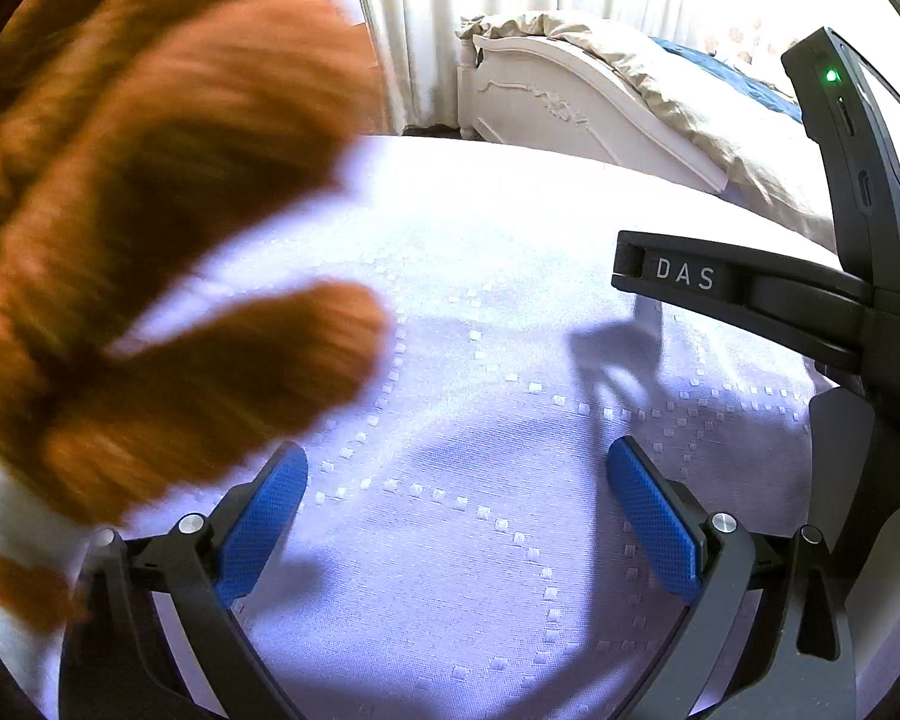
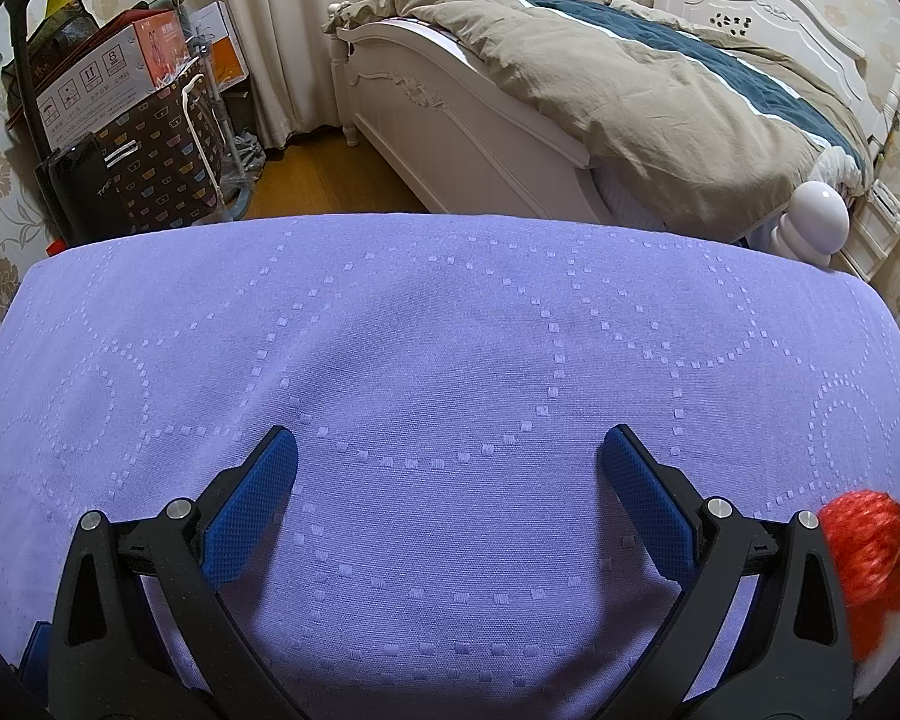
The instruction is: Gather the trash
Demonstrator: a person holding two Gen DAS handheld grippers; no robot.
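My left tongs (image 1: pixel 456 480) and right tongs (image 2: pixel 447 468) gape, gripping nothing, over the purple cloth (image 2: pixel 450 330). Red mesh trash (image 2: pixel 867 564) lies at four o'clock beside the right tongs.

We see bare purple tablecloth (image 2: pixel 450 330) ahead; a blurred orange shape (image 1: pixel 150 228) crowds our left, and the other gripper (image 1: pixel 750 294) reaches in at right.
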